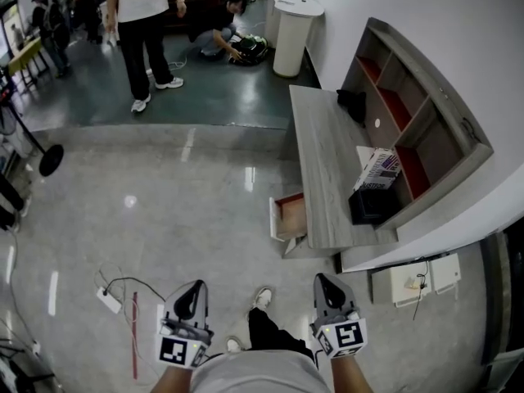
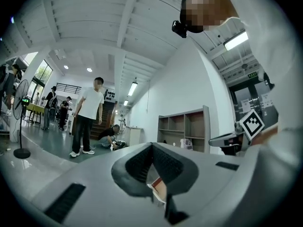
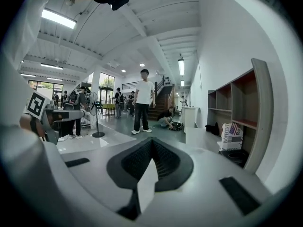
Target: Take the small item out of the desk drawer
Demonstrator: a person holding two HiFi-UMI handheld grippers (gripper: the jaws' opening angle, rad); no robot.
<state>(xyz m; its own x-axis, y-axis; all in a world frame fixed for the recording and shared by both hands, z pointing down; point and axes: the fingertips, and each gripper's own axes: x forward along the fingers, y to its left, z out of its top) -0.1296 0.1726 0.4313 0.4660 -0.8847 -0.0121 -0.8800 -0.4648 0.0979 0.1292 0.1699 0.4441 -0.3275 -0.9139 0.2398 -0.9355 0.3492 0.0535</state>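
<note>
Head view looks steeply down a glossy grey floor [image 1: 164, 211] to a long wooden desk [image 1: 323, 150] set against the white wall. Its drawer [image 1: 290, 217] stands pulled out from the near end, and its reddish-brown inside is open to view. The small item cannot be made out in the drawer; it is too small to tell from here. Both grippers are held low at the person's front, well apart from the desk. The left gripper [image 1: 193, 293] and the right gripper [image 1: 326, 286] both point toward the desk, with the person's shoe between them. In the left gripper view the left gripper's [image 2: 151, 146] ribbed pads meet at their tips with nothing between them. A sliver of the drawer's red and white shows through the narrow gap lower down. The right gripper view shows the same of the right gripper [image 3: 151, 142]: jaws together and empty. On the desk stand a shelf unit [image 1: 426, 133], a printed box [image 1: 378, 169] and a black bag [image 1: 352, 103]. Farther off, a person in a white shirt [image 1: 141, 6] stands while another person [image 1: 219, 38] crouches.
</note>
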